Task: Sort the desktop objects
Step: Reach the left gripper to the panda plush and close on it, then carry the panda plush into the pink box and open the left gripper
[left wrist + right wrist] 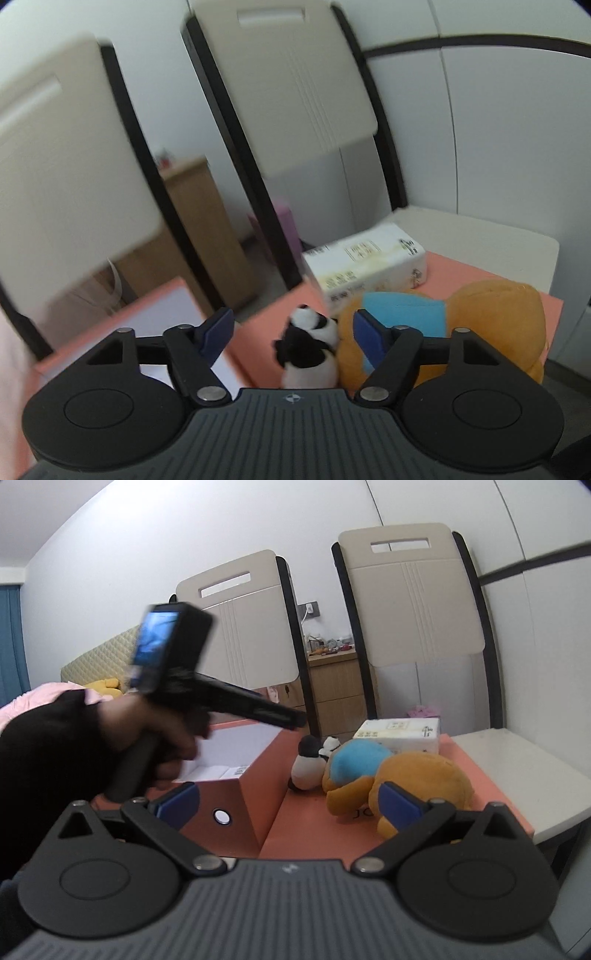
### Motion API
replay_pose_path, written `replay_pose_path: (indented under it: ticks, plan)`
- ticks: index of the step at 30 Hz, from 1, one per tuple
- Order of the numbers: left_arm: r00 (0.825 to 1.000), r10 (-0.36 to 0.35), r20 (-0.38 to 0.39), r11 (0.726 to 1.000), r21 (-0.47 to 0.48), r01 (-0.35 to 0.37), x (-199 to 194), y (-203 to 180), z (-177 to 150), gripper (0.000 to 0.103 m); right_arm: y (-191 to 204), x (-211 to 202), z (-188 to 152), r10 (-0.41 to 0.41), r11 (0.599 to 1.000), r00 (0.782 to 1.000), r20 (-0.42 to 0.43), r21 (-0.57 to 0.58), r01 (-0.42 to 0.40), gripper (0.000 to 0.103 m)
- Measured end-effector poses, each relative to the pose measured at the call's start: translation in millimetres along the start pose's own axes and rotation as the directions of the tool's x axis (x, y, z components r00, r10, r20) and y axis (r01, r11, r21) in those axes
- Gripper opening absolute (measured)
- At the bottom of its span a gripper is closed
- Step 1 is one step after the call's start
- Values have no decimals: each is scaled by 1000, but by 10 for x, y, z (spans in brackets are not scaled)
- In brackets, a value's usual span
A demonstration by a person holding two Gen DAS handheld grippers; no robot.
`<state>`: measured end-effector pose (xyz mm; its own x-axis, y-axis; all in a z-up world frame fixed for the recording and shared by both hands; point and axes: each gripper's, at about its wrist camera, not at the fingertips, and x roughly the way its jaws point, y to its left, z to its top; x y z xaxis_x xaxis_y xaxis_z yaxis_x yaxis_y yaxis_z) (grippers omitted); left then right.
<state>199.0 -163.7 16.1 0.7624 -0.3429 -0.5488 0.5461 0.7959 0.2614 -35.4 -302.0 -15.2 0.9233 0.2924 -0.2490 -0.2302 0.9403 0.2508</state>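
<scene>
- Right wrist view, far left: left hand [162, 738] in a dark sleeve wrapped round the handle of the left gripper [295, 722], raised, its nose pointing right and slightly down toward the toys; blurred, and from this side cannot tell how its jaws stand.
- Left wrist view settles it: left gripper [293, 330] spread wide, blue pads apart, nothing held.
- Left of both grippers: one open pink box [236, 771], white inside, round white spot on its near face.
- Between the left gripper's pads, just ahead: one small panda plush [310, 343], upright, head tipped away.
- Beside its right pad, touching the panda: one orange plush [491, 317] with a blue patch, lying on its side, long axis running left to right.
- Beyond both toys: one tissue pack [369, 266], long axis left to right, at the far edge of the pink lid [306, 827] bearing all three.
- Right gripper [290, 805] low and level, released, pads wide apart, right pad in front of the orange plush, gripping nothing.
- Far right: white table [524, 771] under the lid; two chair backs [413, 590] behind.
</scene>
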Motion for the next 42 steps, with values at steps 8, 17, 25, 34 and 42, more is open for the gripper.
replay_pose_path:
  ticks: [8, 17, 25, 34, 42]
  plan:
    - [984, -68, -166, 995, -87, 54, 508, 81, 78, 50, -85, -13, 11, 11, 999, 1000, 0, 30, -11, 103]
    - [968, -46, -248, 991, -135, 13, 742, 64, 108, 29, -80, 40, 5, 13, 999, 1000, -14, 31, -12, 103]
    - [988, -33, -152, 978, -208, 1, 606, 148, 127, 21, -36, 111, -22, 12, 999, 1000, -25, 35, -11, 103]
    - [1000, 7, 8, 967, -256, -5, -92, 427, 418, 21, 61, 207, -47, 26, 999, 999, -44, 28, -25, 103]
    - [980, 169, 102, 943, -307, -131, -763, 765, 237, 21, 180, 276, -66, 51, 998, 997, -59, 28, -50, 103]
